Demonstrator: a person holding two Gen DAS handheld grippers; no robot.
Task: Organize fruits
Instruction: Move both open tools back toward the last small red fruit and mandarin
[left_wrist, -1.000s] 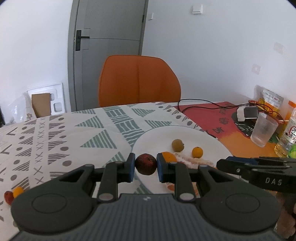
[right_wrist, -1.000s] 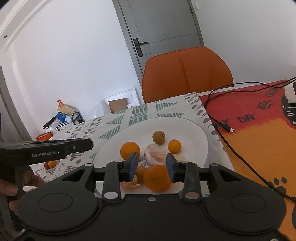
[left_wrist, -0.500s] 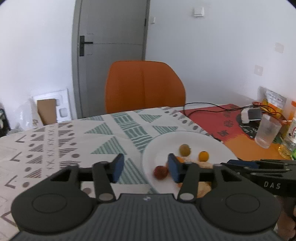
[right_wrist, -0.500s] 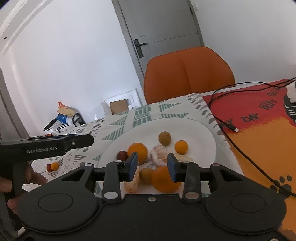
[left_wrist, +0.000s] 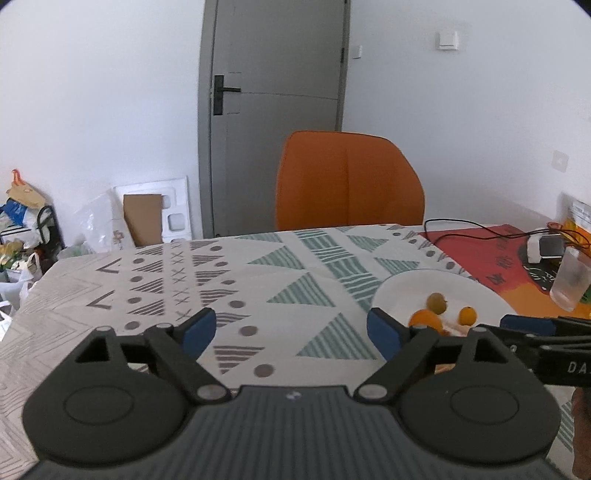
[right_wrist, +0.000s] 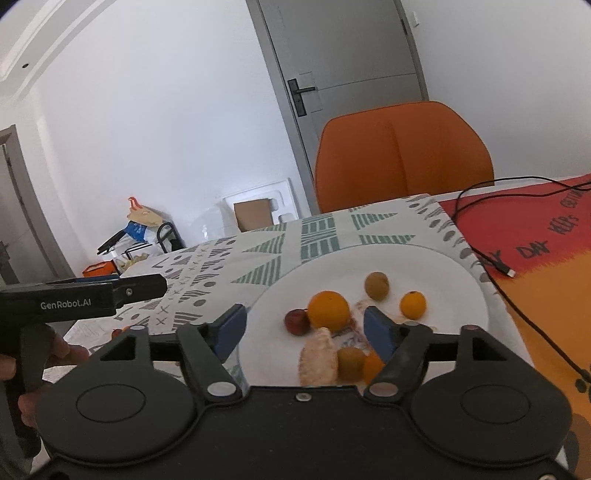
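A white plate (right_wrist: 443, 280) on the patterned tablecloth holds several fruits. Among them are a dark red fruit (right_wrist: 297, 321), a large orange (right_wrist: 328, 310), a brown fruit (right_wrist: 376, 286), a small orange (right_wrist: 413, 304) and a peeled segment (right_wrist: 319, 356). My right gripper (right_wrist: 304, 328) hangs over the plate's near side with its jaws opening. The fruits lie below the jaws and the pads press on none. Another orange (right_wrist: 373, 367) rests by its right finger. My left gripper (left_wrist: 291, 330) is over the cloth left of the plate (left_wrist: 402, 291), its jaws opening with nothing between them.
An orange chair (left_wrist: 347, 181) stands behind the table. A black cable (right_wrist: 491, 258) runs over the red and orange mat at the right. A clear glass (left_wrist: 570, 280) stands there too. Two small fruits (right_wrist: 122, 330) lie on the cloth at the left.
The left gripper let go of the dark red fruit onto the plate, opened wide and drew back to the left. The right gripper released its orange and opened.
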